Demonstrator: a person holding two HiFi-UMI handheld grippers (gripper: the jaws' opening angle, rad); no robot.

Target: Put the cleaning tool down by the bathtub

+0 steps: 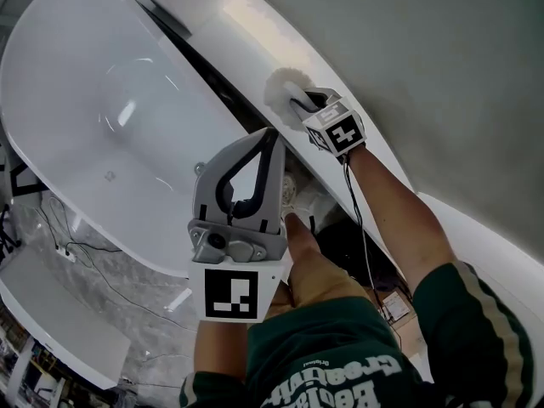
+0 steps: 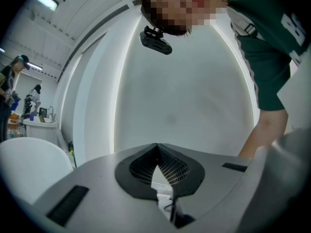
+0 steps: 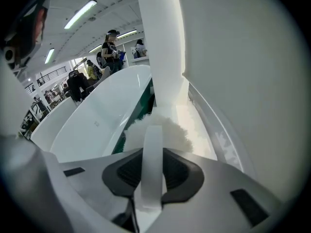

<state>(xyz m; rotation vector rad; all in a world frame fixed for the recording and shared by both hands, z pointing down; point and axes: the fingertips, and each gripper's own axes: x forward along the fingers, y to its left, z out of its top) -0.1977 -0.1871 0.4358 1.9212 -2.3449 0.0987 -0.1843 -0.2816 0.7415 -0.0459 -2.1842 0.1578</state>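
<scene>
The cleaning tool has a fluffy white head (image 1: 279, 90) and a flat white handle (image 3: 151, 169). Its head rests on the white ledge (image 1: 242, 28) that runs between the white bathtub (image 1: 93, 100) and the wall. My right gripper (image 1: 299, 102) is shut on the handle, just behind the head (image 3: 163, 130). The left gripper (image 1: 270, 136) is held up close to the head camera, over the tub's near rim, its jaws shut tip to tip on nothing (image 2: 156, 147). The tub (image 3: 97, 120) lies to the left of the tool.
A dark gap (image 1: 208, 70) separates the tub from the ledge. The grey wall (image 1: 425, 58) rises on the right. Cables (image 1: 72, 246) trail over the marble floor below the tub, beside a white counter (image 1: 51, 321). Several people (image 3: 111, 47) stand far behind the tub.
</scene>
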